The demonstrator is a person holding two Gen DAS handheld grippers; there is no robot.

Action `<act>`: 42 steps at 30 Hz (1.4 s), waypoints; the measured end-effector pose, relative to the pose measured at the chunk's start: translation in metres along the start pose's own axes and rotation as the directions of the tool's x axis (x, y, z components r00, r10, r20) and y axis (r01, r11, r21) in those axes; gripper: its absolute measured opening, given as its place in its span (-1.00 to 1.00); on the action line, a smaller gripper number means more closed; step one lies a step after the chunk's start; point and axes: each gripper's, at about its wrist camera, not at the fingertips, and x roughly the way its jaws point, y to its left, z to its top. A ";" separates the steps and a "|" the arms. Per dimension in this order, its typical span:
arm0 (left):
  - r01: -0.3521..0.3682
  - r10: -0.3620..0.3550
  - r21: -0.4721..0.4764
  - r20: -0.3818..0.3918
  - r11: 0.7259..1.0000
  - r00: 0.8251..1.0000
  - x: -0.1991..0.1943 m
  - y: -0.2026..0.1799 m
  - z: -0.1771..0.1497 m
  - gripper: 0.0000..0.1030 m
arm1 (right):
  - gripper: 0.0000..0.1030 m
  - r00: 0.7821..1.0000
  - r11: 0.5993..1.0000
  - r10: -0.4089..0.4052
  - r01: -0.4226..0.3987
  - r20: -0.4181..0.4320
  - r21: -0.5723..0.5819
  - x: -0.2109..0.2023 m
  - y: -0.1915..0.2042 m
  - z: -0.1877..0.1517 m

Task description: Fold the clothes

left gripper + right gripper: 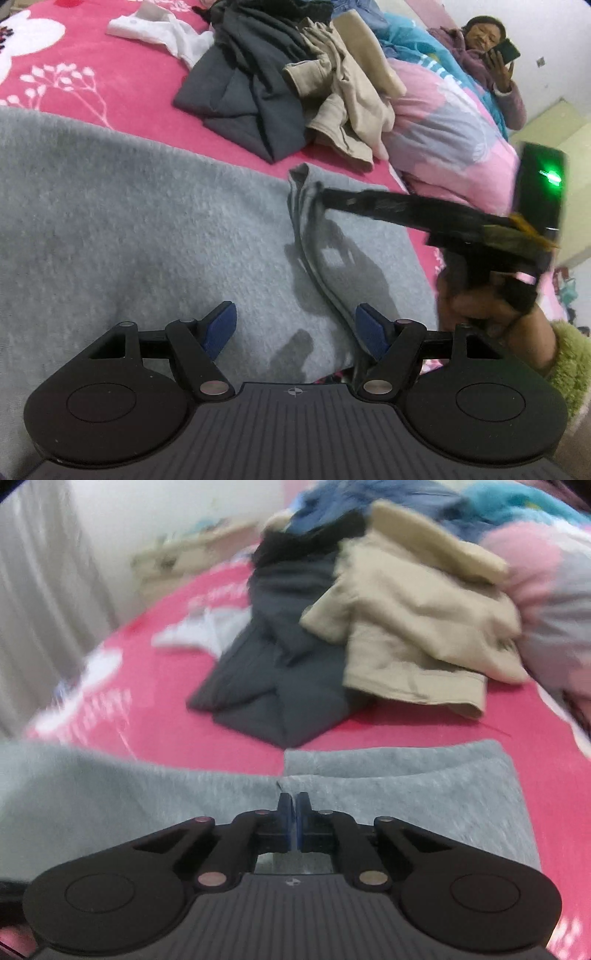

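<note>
Fingers of the left gripper [295, 325] stand apart with nothing between the blue pads, hovering over the grey garment [147, 221]. Those of the right gripper [294, 805] are pressed together; the left wrist view shows them clamped on a raised corner of the same grey garment [406, 794], pulling a fold up from it.

No brand, label or writing can be read anywhere.

One grey fleecy garment lies spread across the pink bedspread [74, 66], its near edge doubled over in the right wrist view. Behind it sits a loose pile: one dark grey piece [243, 85], one beige piece [351, 96], one white piece [166, 29] to the side. A person [487, 48] sits beyond the quilt [443, 122].
</note>
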 end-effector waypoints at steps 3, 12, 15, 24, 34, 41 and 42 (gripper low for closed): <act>0.033 -0.032 -0.006 0.013 0.999 0.999 0.001 0.003 -0.002 0.40 | -0.94 0.997 0.989 0.028 -0.039 0.076 0.143 -0.028 -0.018 0.001; 0.055 -0.053 -0.033 0.042 0.998 0.998 -0.002 0.014 -0.012 0.40 | -0.94 0.978 0.980 0.027 -0.067 0.209 0.187 -0.025 -0.016 0.016; 0.056 -0.054 -0.033 0.038 0.998 0.998 -0.004 0.016 -0.011 0.40 | -0.95 0.989 0.986 0.041 -0.062 0.140 0.152 0.006 -0.008 0.014; 0.041 -0.037 -0.092 0.045 0.995 0.998 -0.017 0.024 0.001 0.40 | -0.23 0.980 0.963 0.163 -0.183 0.113 0.198 -0.027 -0.027 0.009; 0.044 -0.042 -0.262 0.013 0.964 0.999 -0.005 0.031 0.024 0.40 | 0.13 0.994 0.998 -0.027 0.021 -0.105 -0.062 -0.068 -0.018 -0.059; -0.015 0.000 -0.129 -0.116 0.991 0.993 0.057 -0.001 0.060 0.45 | 0.23 0.983 0.965 -0.153 0.127 -0.099 -0.230 -0.053 0.021 -0.094; -0.027 0.013 -0.106 -0.125 0.994 0.992 0.065 -0.005 0.063 0.45 | 0.23 0.983 0.961 -0.158 0.131 -0.093 -0.244 -0.055 0.022 -0.096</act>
